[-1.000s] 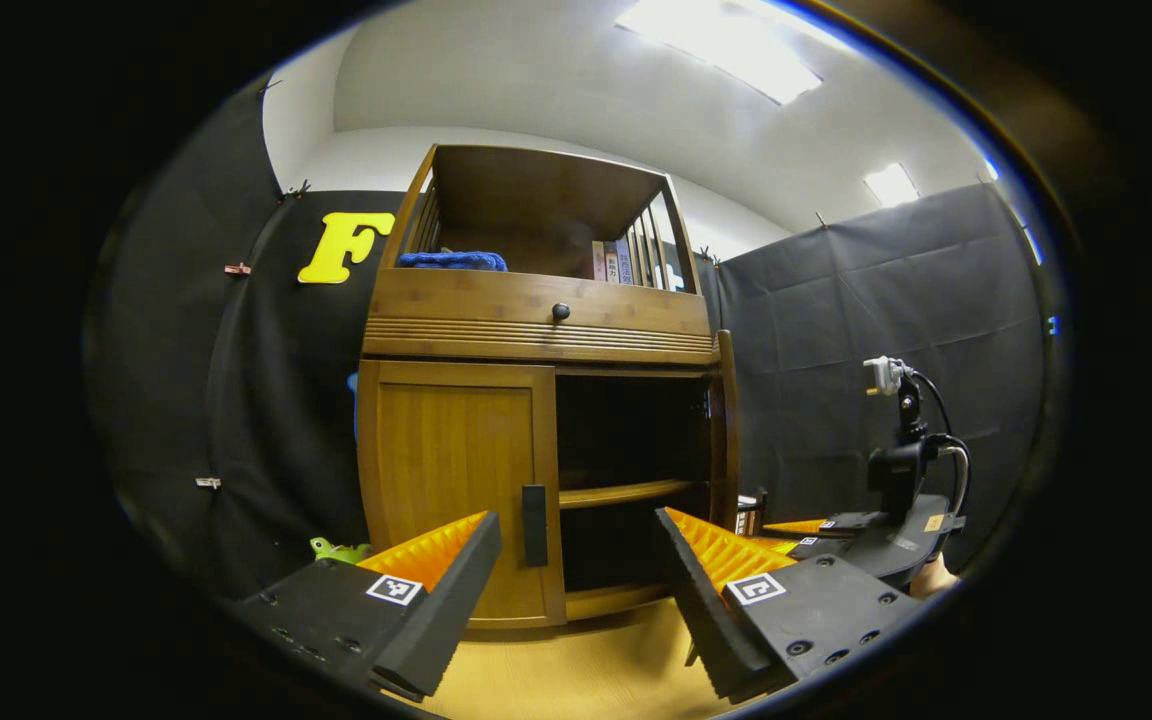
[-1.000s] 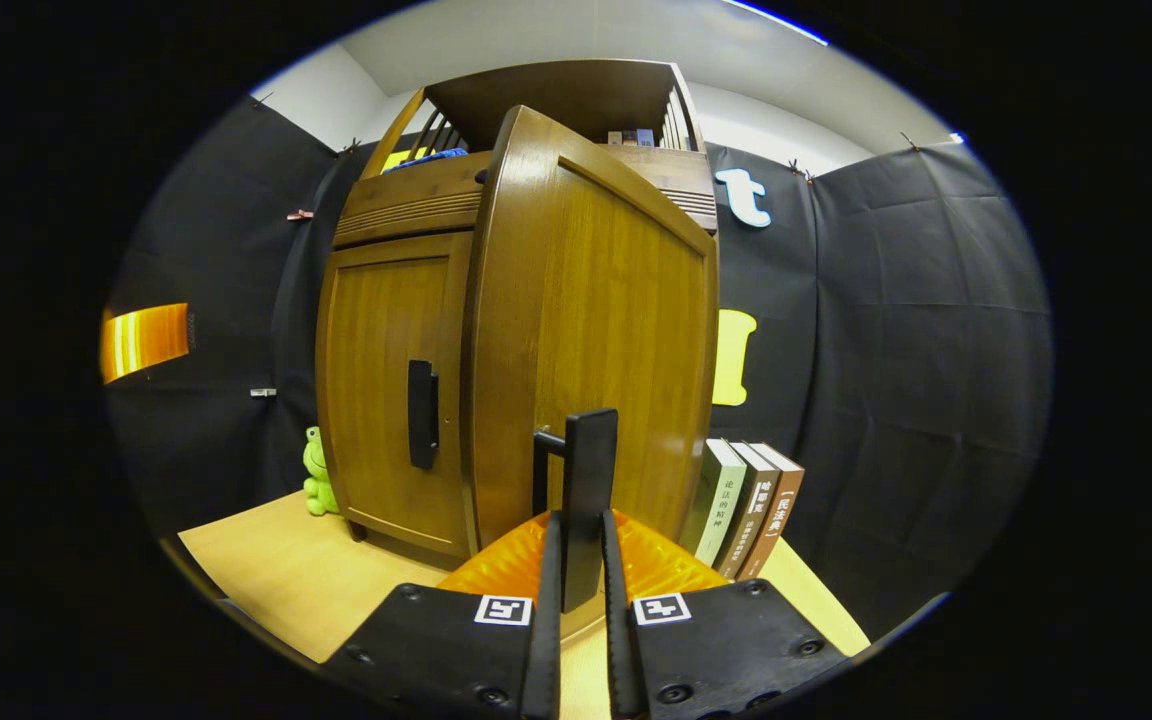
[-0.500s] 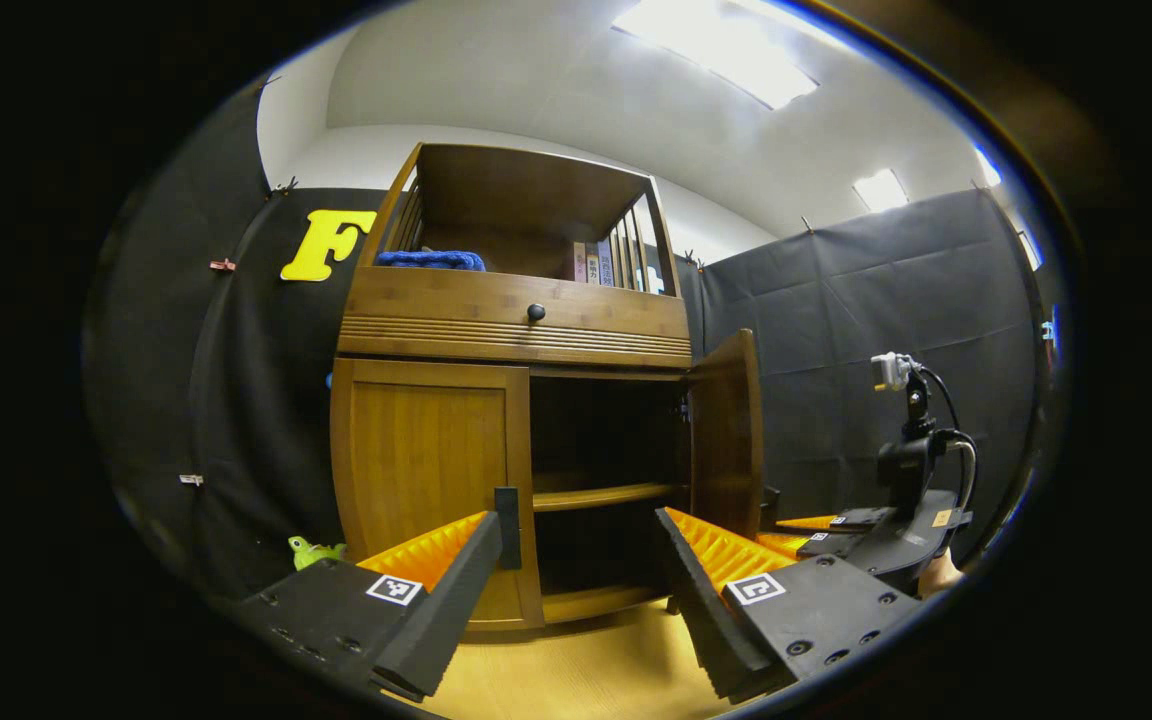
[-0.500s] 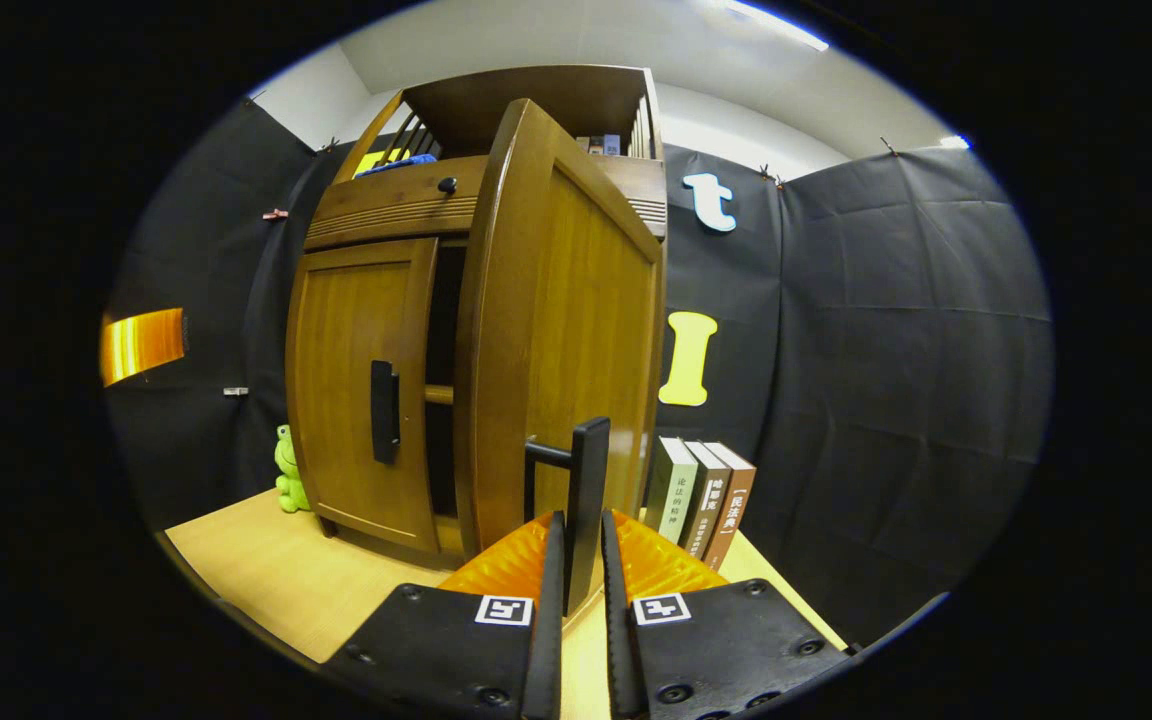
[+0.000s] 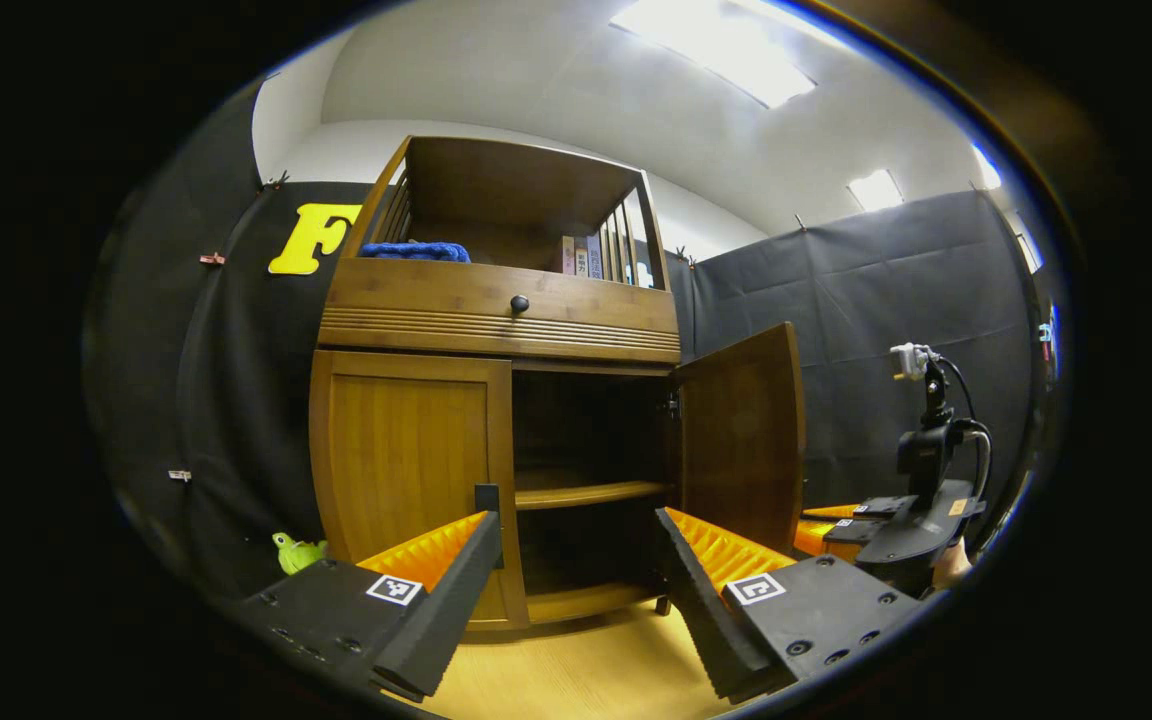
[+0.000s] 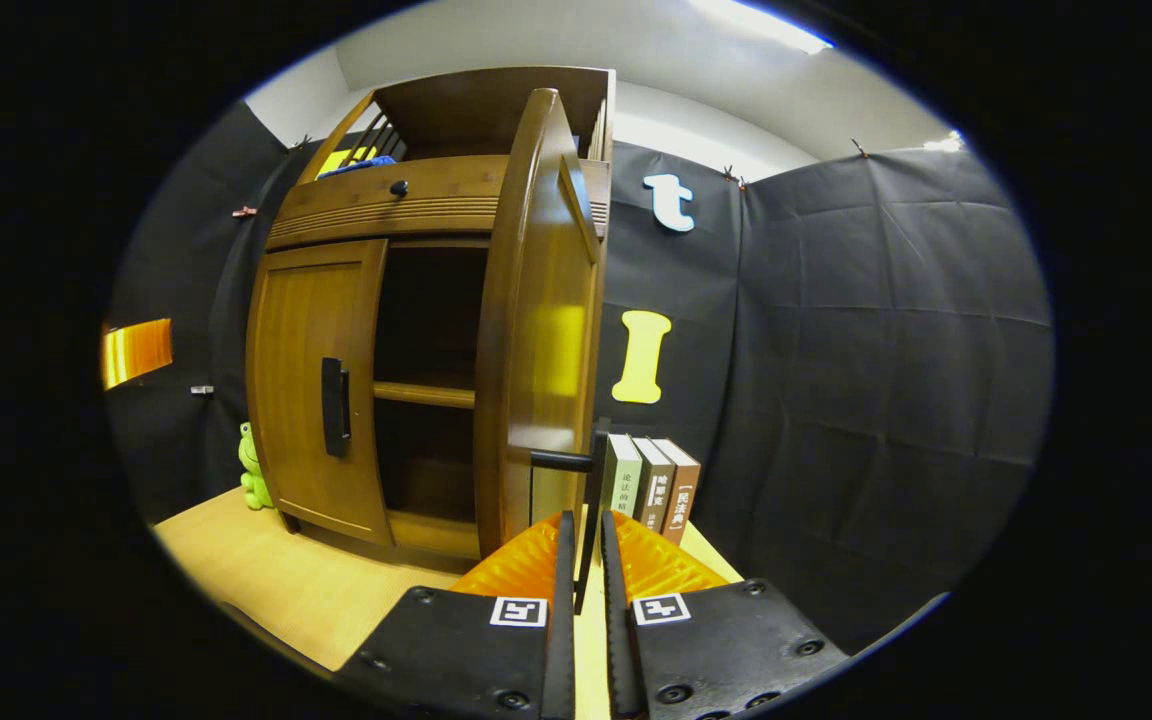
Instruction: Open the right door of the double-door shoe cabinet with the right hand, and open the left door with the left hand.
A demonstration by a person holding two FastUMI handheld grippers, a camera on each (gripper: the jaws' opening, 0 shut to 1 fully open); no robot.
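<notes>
On the wooden tabletop point(image 6: 276, 590), right gripper point(image 6: 581, 545) clamps the open right door's handle point(image 6: 591, 470); left gripper point(image 5: 576, 560) spread wide, empty, near the closed left door point(image 5: 401, 460)

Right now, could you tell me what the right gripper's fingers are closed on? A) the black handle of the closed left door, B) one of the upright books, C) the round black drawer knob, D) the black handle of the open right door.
D: in the right gripper view the right gripper has both fingers pressed on the black bar handle of the wooden right door, which stands swung open.
</notes>
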